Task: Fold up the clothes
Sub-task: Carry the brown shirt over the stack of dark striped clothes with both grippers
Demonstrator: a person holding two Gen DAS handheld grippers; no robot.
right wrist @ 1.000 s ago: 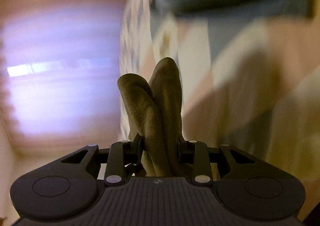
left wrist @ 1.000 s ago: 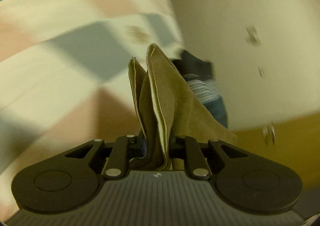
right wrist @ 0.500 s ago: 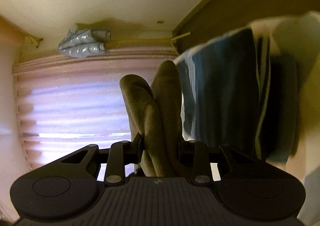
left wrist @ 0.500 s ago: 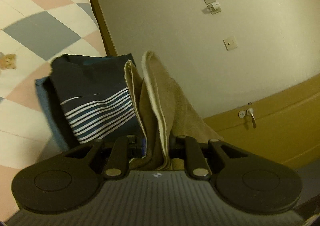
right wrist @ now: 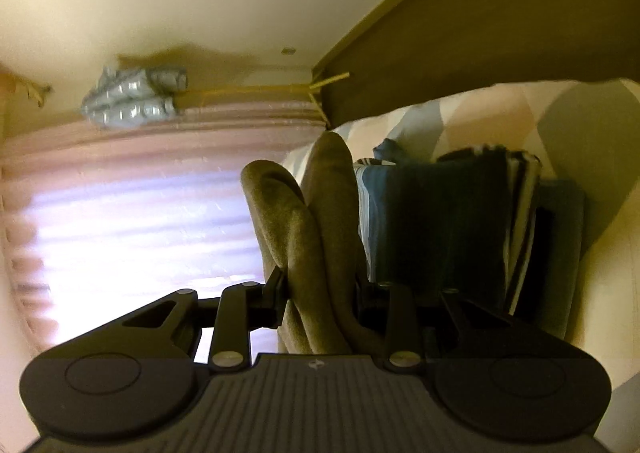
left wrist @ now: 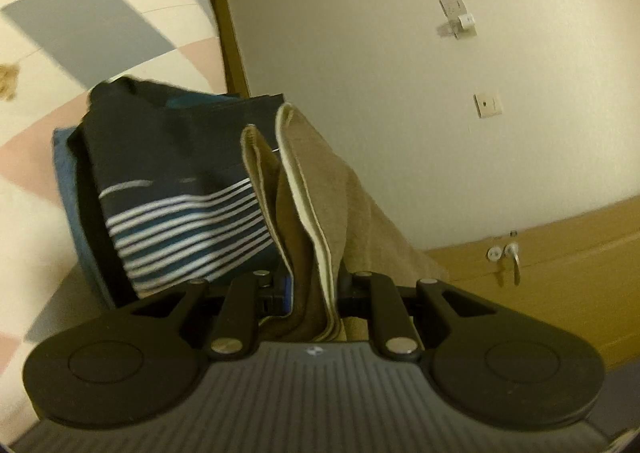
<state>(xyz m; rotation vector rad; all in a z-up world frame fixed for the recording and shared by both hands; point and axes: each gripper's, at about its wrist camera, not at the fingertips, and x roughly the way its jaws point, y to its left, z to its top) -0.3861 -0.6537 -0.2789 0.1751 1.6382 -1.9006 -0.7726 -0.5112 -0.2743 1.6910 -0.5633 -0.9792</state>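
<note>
A tan cloth (left wrist: 308, 213) stands up in folded layers from my left gripper (left wrist: 310, 285), which is shut on it. My right gripper (right wrist: 320, 285) is shut on another bunched part of the same tan cloth (right wrist: 316, 221). A stack of folded clothes lies on the bed just beyond both grippers: a dark navy garment with white stripes (left wrist: 180, 213) on top of a blue one (left wrist: 66, 157). In the right wrist view the stack of folded clothes (right wrist: 448, 221) sits right of the held cloth.
The bed has a checked cover of pink, grey and cream (left wrist: 92, 25). A cream wall with switch plates (left wrist: 486, 105) and a wooden cabinet with a handle (left wrist: 512, 257) lie right of the stack. A curtained window (right wrist: 140, 233) glows left in the right wrist view.
Both grippers swung across the bed with the tan cloth still held. The folded stack came into view and now sits close in front of both; the right view has rolled further.
</note>
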